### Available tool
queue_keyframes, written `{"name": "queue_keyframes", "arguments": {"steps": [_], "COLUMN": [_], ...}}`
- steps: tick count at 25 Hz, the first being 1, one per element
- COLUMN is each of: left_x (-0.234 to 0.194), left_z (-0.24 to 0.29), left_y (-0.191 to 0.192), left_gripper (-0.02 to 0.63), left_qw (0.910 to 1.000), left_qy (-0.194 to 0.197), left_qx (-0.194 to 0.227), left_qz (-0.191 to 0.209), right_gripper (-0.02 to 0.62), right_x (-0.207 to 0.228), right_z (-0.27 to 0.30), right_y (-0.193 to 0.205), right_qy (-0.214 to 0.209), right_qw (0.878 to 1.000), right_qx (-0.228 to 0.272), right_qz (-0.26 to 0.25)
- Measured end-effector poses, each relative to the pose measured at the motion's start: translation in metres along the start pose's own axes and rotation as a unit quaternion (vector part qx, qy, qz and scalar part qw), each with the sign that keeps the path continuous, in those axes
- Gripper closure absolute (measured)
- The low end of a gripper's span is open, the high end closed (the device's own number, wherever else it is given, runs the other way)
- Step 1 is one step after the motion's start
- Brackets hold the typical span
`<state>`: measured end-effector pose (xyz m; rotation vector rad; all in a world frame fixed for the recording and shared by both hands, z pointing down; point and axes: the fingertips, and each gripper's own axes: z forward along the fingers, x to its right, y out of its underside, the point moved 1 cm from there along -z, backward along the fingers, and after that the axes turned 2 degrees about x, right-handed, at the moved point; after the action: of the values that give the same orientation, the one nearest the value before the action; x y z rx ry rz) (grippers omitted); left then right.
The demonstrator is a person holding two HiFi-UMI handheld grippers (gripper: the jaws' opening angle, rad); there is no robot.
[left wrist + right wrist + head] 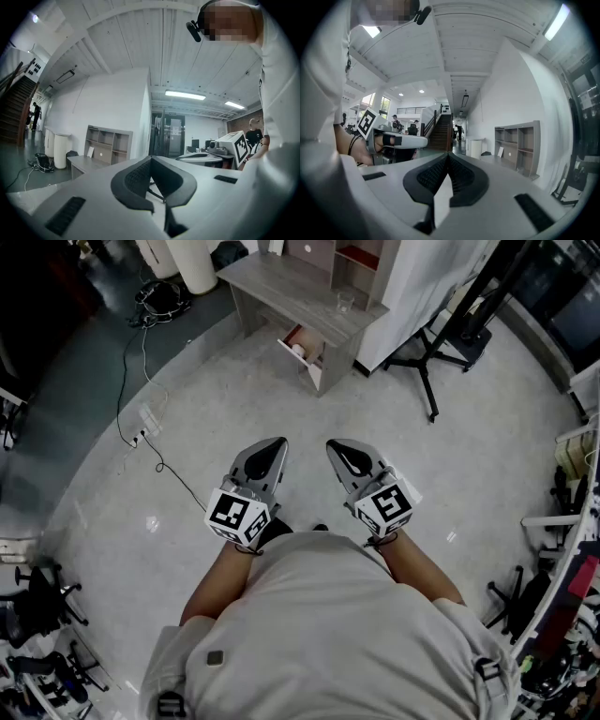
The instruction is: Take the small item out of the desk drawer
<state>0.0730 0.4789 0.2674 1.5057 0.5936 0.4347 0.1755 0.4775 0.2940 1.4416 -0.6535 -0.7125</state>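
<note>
A grey wooden desk [281,287] stands across the floor ahead of me. Its drawer [309,367] is pulled open, and a small pale item [298,350] lies inside. Both grippers are held close to the person's body, far short of the desk. My left gripper [274,446] and my right gripper [339,450] point toward the desk, each with jaws together and nothing between them. The left gripper view shows its shut pads [140,176] with the desk [86,163] small in the distance. The right gripper view shows shut pads [459,176] and the desk [506,164] at the right.
A shelf unit [352,263] sits on the desk's back, with a clear glass [344,304] on the top. A black tripod stand [427,367] stands right of the desk. A cable and power strip [141,435] lie on the floor at the left. Office chairs [42,601] are at the lower left.
</note>
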Motion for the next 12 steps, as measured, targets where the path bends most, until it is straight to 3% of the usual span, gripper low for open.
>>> {"name": "queue_keyframes", "arguments": {"steps": [12], "left_x": [-0.042], "left_z": [0.0], "left_y": [-0.003], "left_gripper": [0.591], "left_qw": [1.0], "left_qy": [0.0], "left_qx": [-0.002], "left_qz": [0.001], "right_gripper": [0.575], "right_x": [0.006], "right_z": [0.039], "right_y": [-0.001], "right_qy": [0.008], "right_qw": [1.0], "right_qx": [-0.001], "right_qz": [-0.013]}}
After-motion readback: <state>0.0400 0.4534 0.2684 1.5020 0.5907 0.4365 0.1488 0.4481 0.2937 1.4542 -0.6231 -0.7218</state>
